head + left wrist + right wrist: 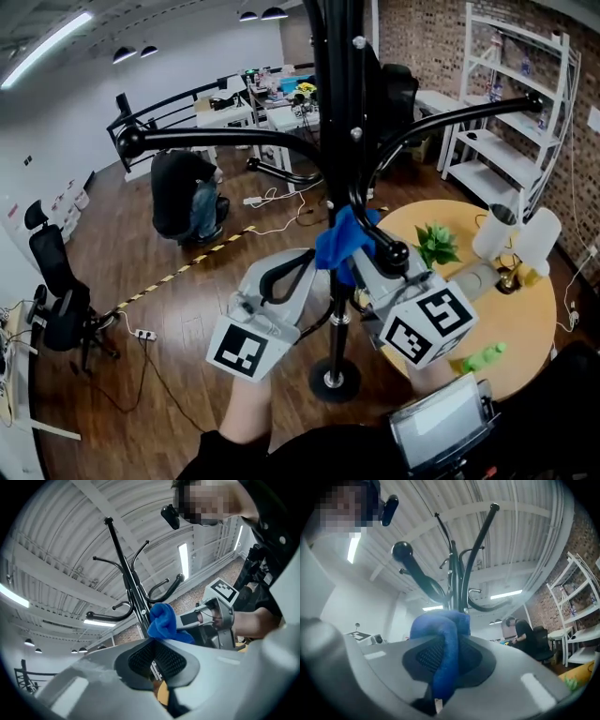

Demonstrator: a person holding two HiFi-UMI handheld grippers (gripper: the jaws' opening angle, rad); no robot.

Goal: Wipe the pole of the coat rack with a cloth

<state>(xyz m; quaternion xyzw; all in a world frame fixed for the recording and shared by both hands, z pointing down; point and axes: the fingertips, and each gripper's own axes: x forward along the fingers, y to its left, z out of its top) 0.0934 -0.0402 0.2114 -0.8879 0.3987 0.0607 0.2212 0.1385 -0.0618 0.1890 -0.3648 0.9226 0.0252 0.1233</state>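
Right gripper (449,644), jaws clamped narrow on the blue cloth (440,623), presses it against the coat rack pole (334,141) from 4 o'clock in the head view. Left gripper (152,644), jaws closed tip to tip, sits at the pole's 8 o'clock, just beside the cloth.

Bright, even indoor light comes from white ceiling strip lights (47,49), one glaring at the upper left of the head view. Shadows on the floor are faint. Fisheye distortion bends the room at every edge. Both gripper views have black corners. In them the coat rack (124,569) is a dark silhouette against the pale ceiling, and the blue cloth (440,625), close to the lens, looks soft.
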